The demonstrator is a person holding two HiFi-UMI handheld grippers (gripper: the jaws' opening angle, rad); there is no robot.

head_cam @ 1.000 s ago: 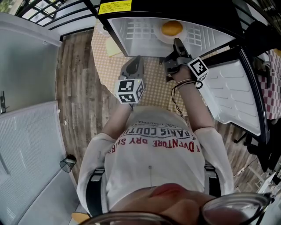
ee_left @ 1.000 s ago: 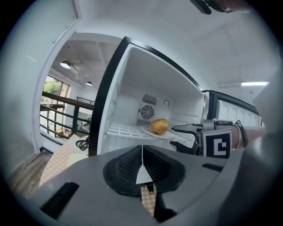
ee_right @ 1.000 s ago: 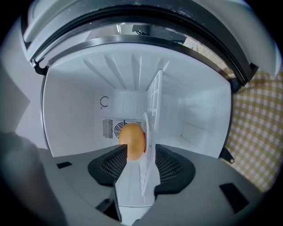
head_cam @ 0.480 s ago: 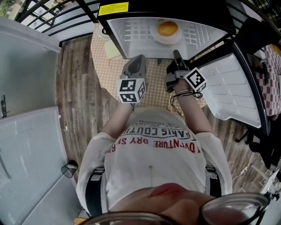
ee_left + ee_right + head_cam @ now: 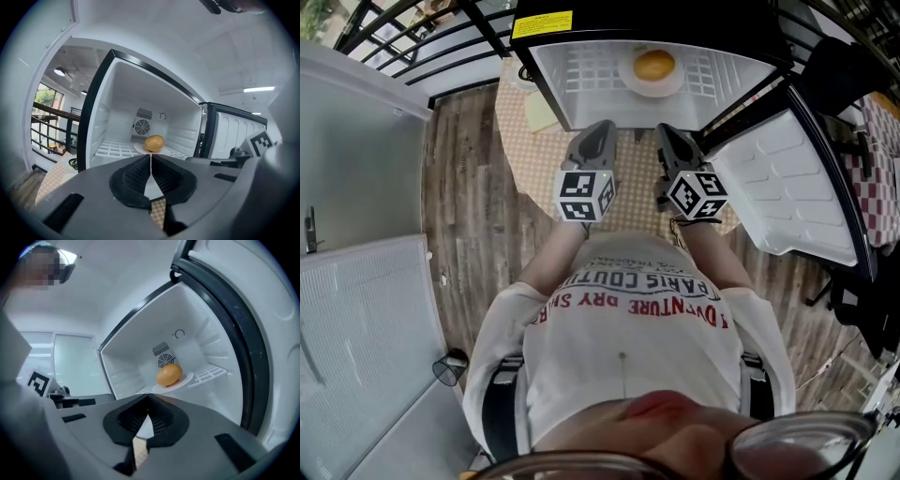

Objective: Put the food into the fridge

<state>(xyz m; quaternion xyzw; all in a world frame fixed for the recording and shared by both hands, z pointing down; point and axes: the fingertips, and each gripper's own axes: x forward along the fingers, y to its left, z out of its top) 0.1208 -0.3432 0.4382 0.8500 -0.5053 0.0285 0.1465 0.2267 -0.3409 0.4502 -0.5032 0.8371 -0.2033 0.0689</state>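
An orange round food (image 5: 654,64) rests on a white plate (image 5: 630,77) on the wire shelf inside the small open fridge (image 5: 581,84). The food (image 5: 154,142) shows beyond the jaws in the left gripper view, and the food (image 5: 168,375) again in the right gripper view. My left gripper (image 5: 602,129) and right gripper (image 5: 664,133) are side by side over the checked table (image 5: 534,141), just outside the fridge mouth. Both are shut with nothing between their jaws. Left gripper (image 5: 151,157) and right gripper (image 5: 149,396) tips meet.
The fridge door (image 5: 797,187) hangs open to the right. A yellow note (image 5: 542,112) lies on the table left of the fridge. Wooden floor (image 5: 459,206) and a white panel (image 5: 356,141) lie to the left, black railings at the top left.
My right gripper has pulled back out of the fridge toward me and shut, leaving the plate with the food on the shelf. The left gripper has barely moved.
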